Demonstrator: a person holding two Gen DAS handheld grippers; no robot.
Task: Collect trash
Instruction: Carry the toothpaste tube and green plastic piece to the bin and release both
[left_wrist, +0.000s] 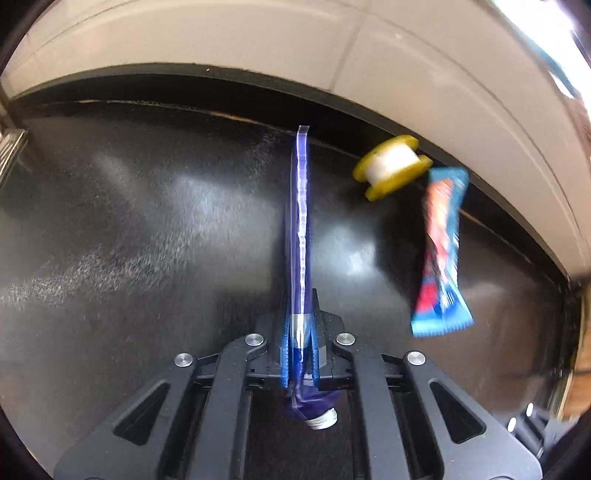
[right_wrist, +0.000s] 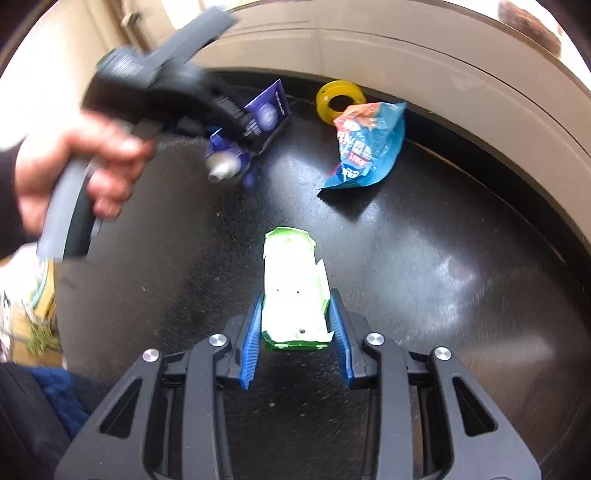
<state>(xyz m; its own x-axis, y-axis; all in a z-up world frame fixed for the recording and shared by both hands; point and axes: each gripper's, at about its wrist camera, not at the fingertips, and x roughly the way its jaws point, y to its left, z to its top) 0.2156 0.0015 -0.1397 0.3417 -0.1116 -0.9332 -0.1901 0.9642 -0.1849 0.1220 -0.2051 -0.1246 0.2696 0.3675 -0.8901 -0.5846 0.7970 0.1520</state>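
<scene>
Over the glossy black tabletop (right_wrist: 424, 277), left gripper (left_wrist: 299, 332) pinches a flattened purple squeeze tube (left_wrist: 300, 221) near its neck – right gripper (right_wrist: 295, 328) clamps a torn green-white carton (right_wrist: 293, 291) by its sides – both look light, crushable, tube likely slippery.

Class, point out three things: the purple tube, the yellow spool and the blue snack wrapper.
purple tube (left_wrist: 300, 221), left wrist view, flattened body.
yellow spool (left_wrist: 392, 167), left wrist view, white core.
blue snack wrapper (right_wrist: 364, 147), right wrist view, crumpled middle.

table (right_wrist: 424, 295): glossy black, faintly grainy
snack wrapper (right_wrist: 365, 144): crinkled shiny plastic film
spool (left_wrist: 393, 166): smooth yellow plastic
pads (right_wrist: 251, 350): ribbed blue
</scene>
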